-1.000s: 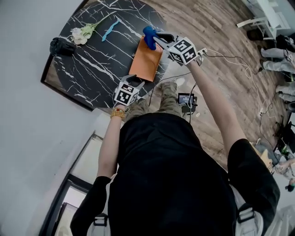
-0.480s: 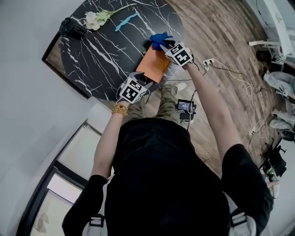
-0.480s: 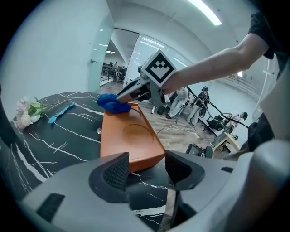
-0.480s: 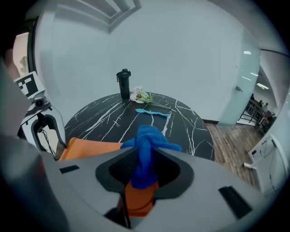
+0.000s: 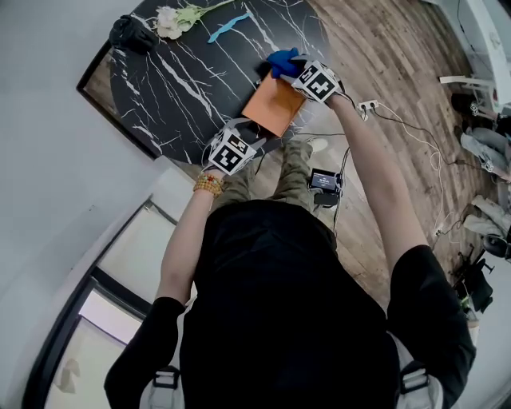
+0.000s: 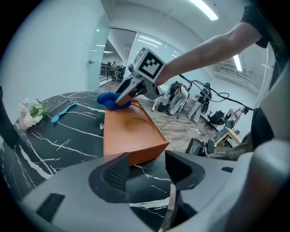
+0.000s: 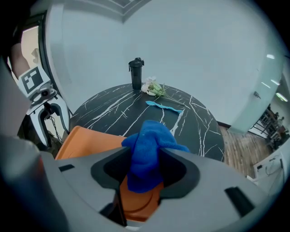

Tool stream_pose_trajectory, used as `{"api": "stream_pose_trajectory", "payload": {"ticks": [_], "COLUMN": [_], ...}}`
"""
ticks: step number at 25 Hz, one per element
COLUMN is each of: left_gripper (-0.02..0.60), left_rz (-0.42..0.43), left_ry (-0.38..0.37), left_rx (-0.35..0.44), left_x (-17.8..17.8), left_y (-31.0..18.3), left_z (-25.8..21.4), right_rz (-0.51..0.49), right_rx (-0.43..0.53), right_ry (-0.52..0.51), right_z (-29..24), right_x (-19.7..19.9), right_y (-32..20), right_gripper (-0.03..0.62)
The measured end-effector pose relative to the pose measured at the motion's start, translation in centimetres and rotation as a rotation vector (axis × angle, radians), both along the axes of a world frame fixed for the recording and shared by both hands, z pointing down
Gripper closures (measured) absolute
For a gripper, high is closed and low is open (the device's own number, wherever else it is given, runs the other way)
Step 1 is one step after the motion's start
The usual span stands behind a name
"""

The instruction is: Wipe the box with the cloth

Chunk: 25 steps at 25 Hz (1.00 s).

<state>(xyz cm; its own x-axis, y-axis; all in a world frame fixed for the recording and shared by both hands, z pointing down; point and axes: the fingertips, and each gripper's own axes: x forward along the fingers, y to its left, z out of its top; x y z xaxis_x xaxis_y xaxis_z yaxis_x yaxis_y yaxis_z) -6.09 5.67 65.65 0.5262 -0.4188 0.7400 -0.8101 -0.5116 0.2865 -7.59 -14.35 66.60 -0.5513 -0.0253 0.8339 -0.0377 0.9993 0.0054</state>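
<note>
An orange box [image 5: 274, 106] lies flat on the black marble table [image 5: 184, 88], near its edge. My right gripper [image 5: 289, 67] is down at the box's far end. A blue cloth [image 7: 147, 149] sits between its jaws and touches both pads as they are opening. In the left gripper view the cloth [image 6: 108, 100] rests on the far edge of the box [image 6: 129, 131]. My left gripper [image 6: 142, 170] hovers just off the box's near corner. Its jaws are opening too, with nothing between them.
At the table's far side stand a black tumbler [image 7: 136, 72], a white flower bunch [image 5: 169, 20] and a light blue strip [image 5: 227, 26]. The table edge runs close beside the box. Cables and a small device [image 5: 323, 182] lie on the wooden floor beyond.
My right gripper has come down with the blue cloth from above the box onto its far end. My left gripper has stayed by the near corner.
</note>
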Motion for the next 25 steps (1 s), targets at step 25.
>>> {"api": "stream_pose_trajectory", "payload": {"ticks": [25], "left_gripper": [0.298], "left_rz": [-0.131], "left_ry": [0.052], "left_rx": [0.024], "left_x": [-1.3], "left_y": [0.3], "left_z": [-0.3], "right_rz": [-0.083], "right_rx": [-0.126], "right_ry": [-0.043], "right_z": [-0.5], "right_x": [-3.4], "right_y": [9.9], "right_gripper": [0.430]}}
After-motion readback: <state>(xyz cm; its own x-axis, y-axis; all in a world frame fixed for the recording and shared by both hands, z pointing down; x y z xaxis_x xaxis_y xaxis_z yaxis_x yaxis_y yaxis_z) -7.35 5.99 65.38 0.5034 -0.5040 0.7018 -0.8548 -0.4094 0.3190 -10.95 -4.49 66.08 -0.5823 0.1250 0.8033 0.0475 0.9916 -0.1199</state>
